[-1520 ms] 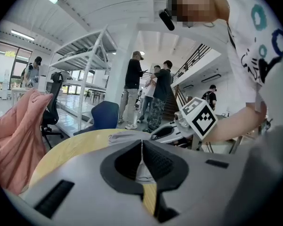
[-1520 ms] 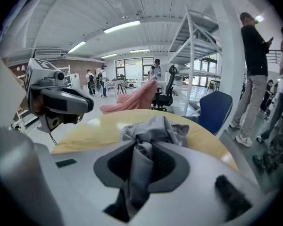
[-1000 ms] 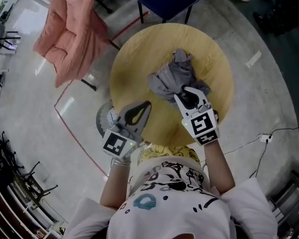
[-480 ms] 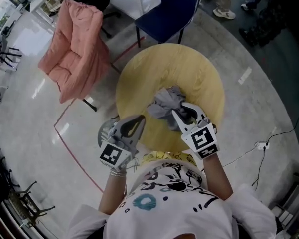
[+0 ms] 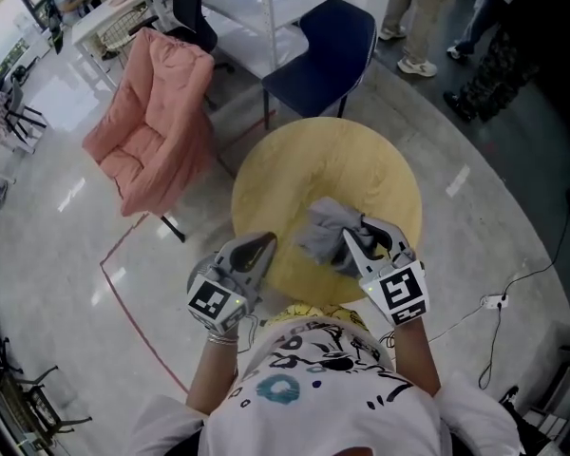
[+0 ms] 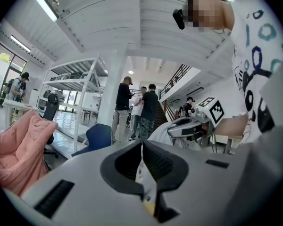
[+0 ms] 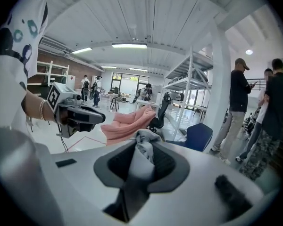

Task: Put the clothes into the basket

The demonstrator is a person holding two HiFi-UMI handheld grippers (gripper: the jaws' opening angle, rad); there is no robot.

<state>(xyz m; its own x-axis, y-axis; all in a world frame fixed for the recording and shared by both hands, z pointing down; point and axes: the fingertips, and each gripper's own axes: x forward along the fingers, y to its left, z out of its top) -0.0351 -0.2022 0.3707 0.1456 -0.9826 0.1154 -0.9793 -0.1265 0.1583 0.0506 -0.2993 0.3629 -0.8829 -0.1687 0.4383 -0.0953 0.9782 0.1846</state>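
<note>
A crumpled grey garment (image 5: 325,231) hangs over the near part of the round yellow table (image 5: 294,169), and my right gripper (image 5: 366,240) is shut on it. In the right gripper view a fold of the grey cloth (image 7: 142,157) is pinched between the jaws of the right gripper (image 7: 144,147). My left gripper (image 5: 255,248) sits to the garment's left, over the table's near-left edge. Its jaws stand together with nothing in them, as the left gripper view also shows for the left gripper (image 6: 141,147). No basket is clearly visible.
A pink jacket (image 5: 152,122) is draped over a chair at the left. A blue chair (image 5: 323,50) stands behind the table, and people (image 5: 427,17) stand at the upper right. Red tape (image 5: 133,302) lines the floor on the left. A cable plug (image 5: 494,300) lies at the right.
Both grippers have risen. The grey garment has come up off the table top in the right gripper and been drawn toward the table's near edge.
</note>
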